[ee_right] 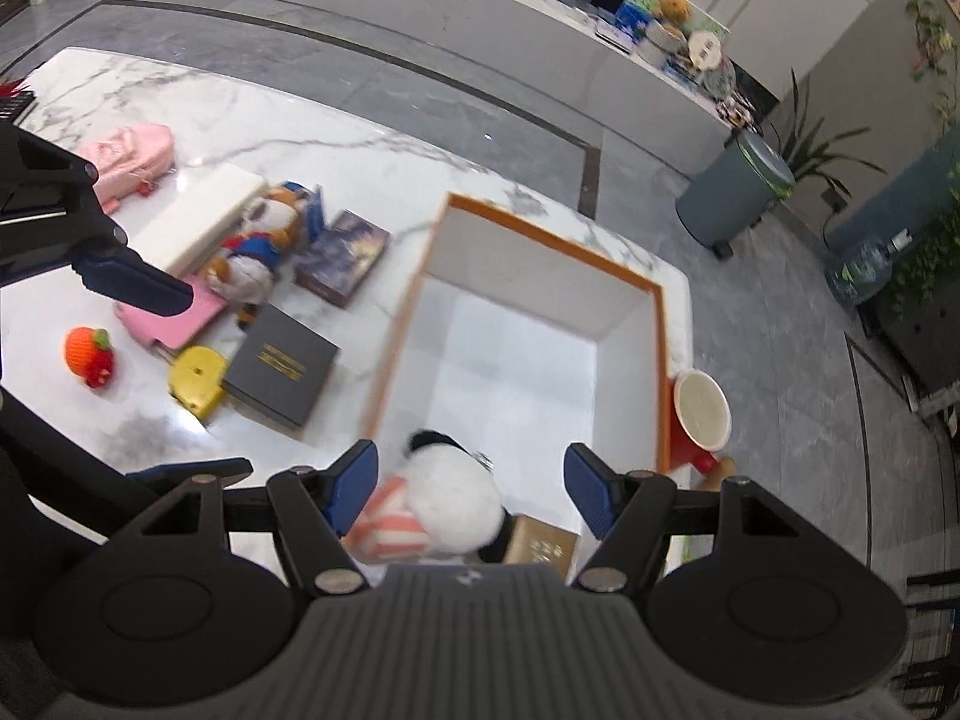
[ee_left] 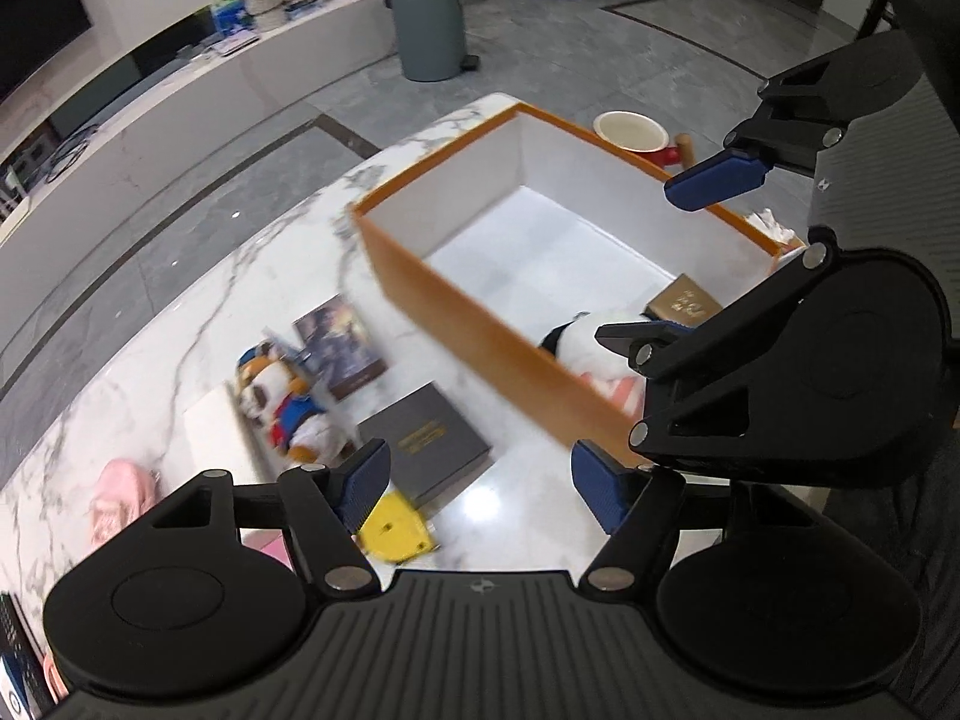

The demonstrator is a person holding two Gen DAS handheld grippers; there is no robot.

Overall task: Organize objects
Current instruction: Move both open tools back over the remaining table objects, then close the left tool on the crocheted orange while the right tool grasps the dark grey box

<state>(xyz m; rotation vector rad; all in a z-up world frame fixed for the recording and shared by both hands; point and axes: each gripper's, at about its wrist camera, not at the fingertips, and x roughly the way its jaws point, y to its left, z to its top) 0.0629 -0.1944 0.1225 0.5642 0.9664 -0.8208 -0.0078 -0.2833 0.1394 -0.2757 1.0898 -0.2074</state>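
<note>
An orange box (ee_left: pixel 480 354) (ee_right: pixel 662 360) with a white inside stands on the marble table. A panda plush (ee_left: pixel 570 339) (ee_right: pixel 456 498) and a small gold box (ee_left: pixel 684 303) (ee_right: pixel 540 546) lie in its near corner. My right gripper (ee_right: pixel 474 492) (ee_left: pixel 672 258) hangs open over the panda, its pads not pressing on it. My left gripper (ee_left: pixel 480 492) (ee_right: pixel 165 378) is open and holds nothing, above a dark grey box (ee_left: pixel 426 450) (ee_right: pixel 279 366) and a yellow piece (ee_left: pixel 399 531) (ee_right: pixel 195 381). A duck plush (ee_left: pixel 282 402) (ee_right: pixel 258 240) lies left of the orange box.
Left of the box lie a purple box (ee_left: pixel 339 342) (ee_right: pixel 342 255), a white flat box (ee_right: pixel 198 219), a pink bag (ee_left: pixel 117 501) (ee_right: pixel 129 159), a pink card (ee_right: pixel 180 321) and an orange knitted toy (ee_right: pixel 90 354). A red cup (ee_left: pixel 633 132) (ee_right: pixel 699 414) stands behind the box. A grey bin (ee_left: pixel 426 24) is on the floor.
</note>
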